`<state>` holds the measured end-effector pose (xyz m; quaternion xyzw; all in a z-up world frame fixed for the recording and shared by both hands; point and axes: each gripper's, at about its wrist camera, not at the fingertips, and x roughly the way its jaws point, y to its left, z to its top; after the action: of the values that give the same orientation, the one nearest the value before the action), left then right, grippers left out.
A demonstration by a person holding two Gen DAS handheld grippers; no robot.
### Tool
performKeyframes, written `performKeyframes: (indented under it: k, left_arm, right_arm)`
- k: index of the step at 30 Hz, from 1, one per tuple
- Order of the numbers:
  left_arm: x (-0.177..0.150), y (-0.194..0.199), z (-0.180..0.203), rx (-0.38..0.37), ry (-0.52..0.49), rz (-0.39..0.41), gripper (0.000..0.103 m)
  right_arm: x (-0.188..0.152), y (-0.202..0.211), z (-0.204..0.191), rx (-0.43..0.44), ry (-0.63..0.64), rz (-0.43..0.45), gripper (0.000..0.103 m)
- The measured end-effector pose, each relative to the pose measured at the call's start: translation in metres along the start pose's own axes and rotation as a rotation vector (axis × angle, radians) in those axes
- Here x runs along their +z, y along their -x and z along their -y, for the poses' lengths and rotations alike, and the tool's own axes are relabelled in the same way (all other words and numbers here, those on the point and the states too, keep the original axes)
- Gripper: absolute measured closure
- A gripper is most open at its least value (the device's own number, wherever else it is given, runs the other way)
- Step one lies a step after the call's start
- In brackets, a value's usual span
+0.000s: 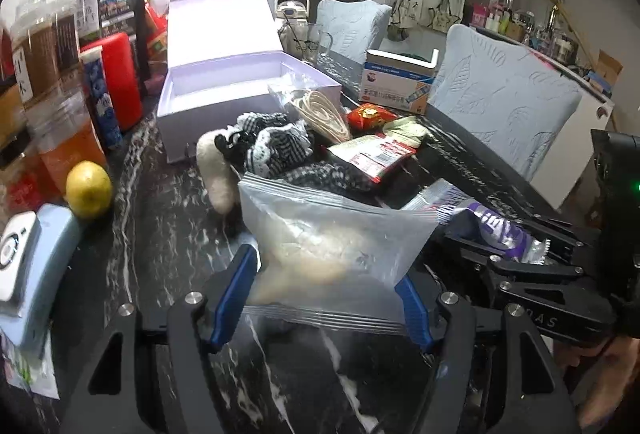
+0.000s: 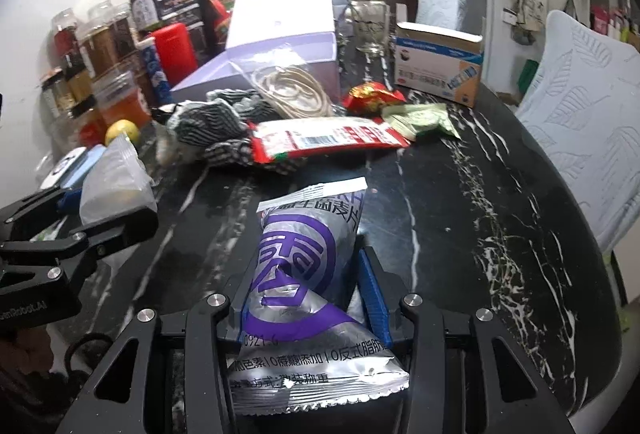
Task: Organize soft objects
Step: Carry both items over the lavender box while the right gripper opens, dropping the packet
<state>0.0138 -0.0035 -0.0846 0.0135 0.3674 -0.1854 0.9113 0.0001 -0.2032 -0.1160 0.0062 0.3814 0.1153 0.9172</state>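
Both hand-held grippers carry a soft packet above the dark marbled worktop [image 2: 460, 194], and the open lilac box [image 1: 224, 82] lies ahead of both, past a heap of other soft goods. From the left wrist view the box stands up and slightly left of the left hand-held gripper [image 1: 328, 294], its long axis running away from the camera, with its lid raised at the far end. The left hand appears the nearer of the two, since the box fills more of its view and lies more nearly in line with its fingers; from the right wrist view the box sits farther off and to the left, so the right hand would likely have to cross the heap.

The left hand-held gripper is about half open, and its blue pads press on either side of a clear zip bag [image 1: 332, 234] holding a pale, soft filling; the bag's sealed strip lies across the jaws.

The right hand-held gripper [image 2: 308, 290] is narrower and pinches a silver and purple snack pouch [image 2: 304, 266] at its waist, the pouch's long axis lying along the fingers and its crimped end pointing back toward the camera.

Between hands and box lie checked cloth items [image 1: 276, 142], a red and white packet [image 2: 328, 140], and a bagged coil of cord [image 1: 320, 110].
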Motion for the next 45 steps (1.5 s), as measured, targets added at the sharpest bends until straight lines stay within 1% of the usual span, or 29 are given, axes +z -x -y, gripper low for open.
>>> performKeyframes:
  k: [4,7,11,22,29,34,41,45]
  left_arm:
    - [-0.001,0.005,-0.001,0.014,-0.005,0.005,0.037]
    - [0.001,0.006,-0.003,-0.012,0.005,0.005,0.037]
    - [0.006,0.009,-0.006,-0.015,0.009,0.016,0.037]
    - [0.044,0.014,-0.019,-0.013,0.024,0.064,0.037]
    - [0.082,0.017,-0.029,0.013,0.007,0.113,0.037]
    - [0.112,0.016,-0.036,0.020,0.003,0.150,0.037]
    - [0.154,0.009,-0.049,0.043,-0.005,0.209,0.037]
    - [0.186,0.002,-0.058,0.070,-0.008,0.248,0.037]
  right_arm:
    - [0.000,0.008,-0.005,0.033,0.011,0.013,0.059]
    - [0.002,0.012,-0.012,0.046,0.032,0.025,0.059]
    - [0.005,0.016,-0.017,0.083,0.030,0.037,0.059]
    - [0.041,0.018,-0.020,0.135,0.025,0.074,0.062]
    - [0.082,0.020,-0.018,0.138,0.057,0.111,0.062]
    - [0.116,0.012,-0.013,0.165,0.076,0.126,0.062]
    - [0.164,0.010,-0.014,0.146,0.118,0.177,0.062]
    - [0.196,0.008,-0.020,0.134,0.150,0.209,0.062]
